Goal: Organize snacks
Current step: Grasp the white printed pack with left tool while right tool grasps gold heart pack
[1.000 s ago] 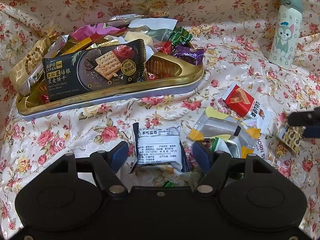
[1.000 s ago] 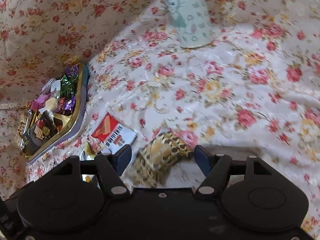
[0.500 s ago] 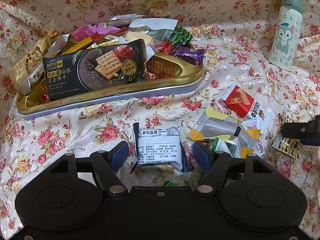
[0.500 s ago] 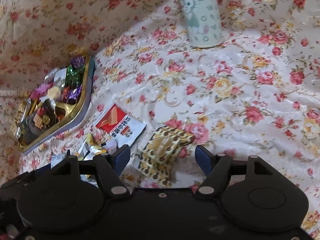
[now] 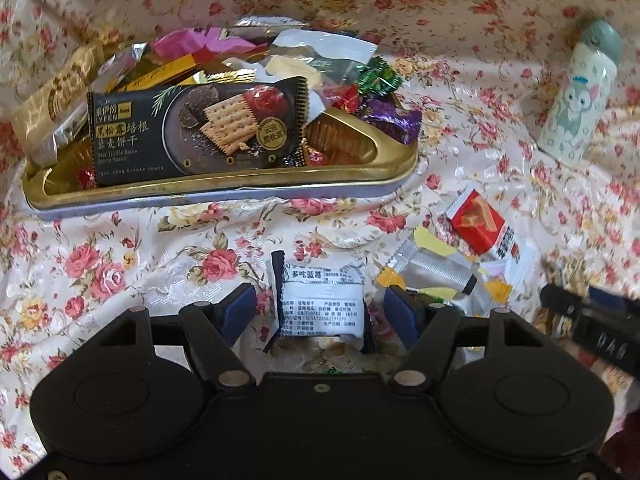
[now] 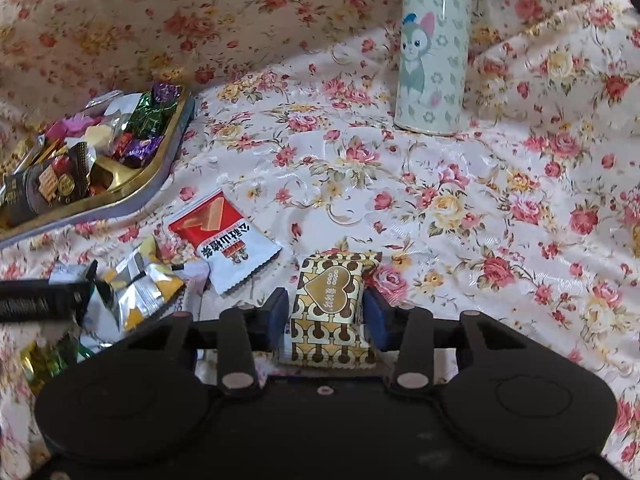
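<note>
A gold tray at the back left holds several snacks, with a black cracker packet in front. My left gripper stands open over a white packet lying on the cloth, pads apart from it. In the right wrist view my right gripper has its jaws closing on a gold-and-brown patterned packet, and both pads touch its sides. One finger of my right gripper shows at the right edge of the left wrist view.
A red-and-white packet and several silver-and-yellow packets lie between the two grippers. A pale cartoon-cat bottle stands upright at the back right. Flowered cloth covers the surface and rises behind the tray.
My right gripper rolled and moved in over the gold-and-brown packet, and its jaws narrowed from wide apart to touching it. My left gripper stayed put over the white packet.
</note>
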A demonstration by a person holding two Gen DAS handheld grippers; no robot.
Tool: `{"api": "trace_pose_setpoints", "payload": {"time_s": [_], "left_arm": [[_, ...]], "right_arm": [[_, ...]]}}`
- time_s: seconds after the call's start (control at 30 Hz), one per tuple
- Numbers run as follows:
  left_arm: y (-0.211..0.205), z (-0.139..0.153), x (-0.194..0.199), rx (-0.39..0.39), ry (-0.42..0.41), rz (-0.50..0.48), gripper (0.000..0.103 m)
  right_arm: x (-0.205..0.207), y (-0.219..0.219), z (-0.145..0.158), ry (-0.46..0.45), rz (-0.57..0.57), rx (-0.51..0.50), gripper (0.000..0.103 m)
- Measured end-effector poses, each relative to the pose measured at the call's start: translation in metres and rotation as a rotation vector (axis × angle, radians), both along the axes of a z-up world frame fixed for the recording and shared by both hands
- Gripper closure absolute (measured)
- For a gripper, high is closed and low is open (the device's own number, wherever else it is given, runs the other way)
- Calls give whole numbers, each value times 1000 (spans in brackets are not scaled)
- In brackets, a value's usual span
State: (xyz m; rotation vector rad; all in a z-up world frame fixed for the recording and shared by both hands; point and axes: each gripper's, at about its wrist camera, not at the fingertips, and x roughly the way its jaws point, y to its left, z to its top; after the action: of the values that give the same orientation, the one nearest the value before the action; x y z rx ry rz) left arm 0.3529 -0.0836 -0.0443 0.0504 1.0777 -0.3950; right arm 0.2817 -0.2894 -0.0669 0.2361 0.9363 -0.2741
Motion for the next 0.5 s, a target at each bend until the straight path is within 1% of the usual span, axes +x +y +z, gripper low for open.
{"api": "trace_pose_setpoints", "payload": {"time_s": [0.1,0.17,0.2,0.23,0.3,0.37,0.4,0.5], "left_arm": [[3,2,5,-23,33,21,32],[3,2,5,-25,38,28,32],[3,2,4,-21,36,31,34],[1,2,4,-8,29,36,38],[-1,3,3,24,12,42,43],[-1,3,3,40,4,46,49],[-1,4,3,45,2,47,49],[5,4,5,25,11,55,51]], "right_arm": [[-3,0,-1,-19,11,-15,63],[-5,1,-1,-27,15,-22,64],[-5,0,-1,-31,19,-24,65],[-6,0,-1,-34,21,-26,65],[-8,1,-1,-39,29,-31,66],[-9,2,-1,-43,37,-39,68],[-10,2,-1,-42,41,-43,68],[-12,5,1,-42,53,-53,69]]}}
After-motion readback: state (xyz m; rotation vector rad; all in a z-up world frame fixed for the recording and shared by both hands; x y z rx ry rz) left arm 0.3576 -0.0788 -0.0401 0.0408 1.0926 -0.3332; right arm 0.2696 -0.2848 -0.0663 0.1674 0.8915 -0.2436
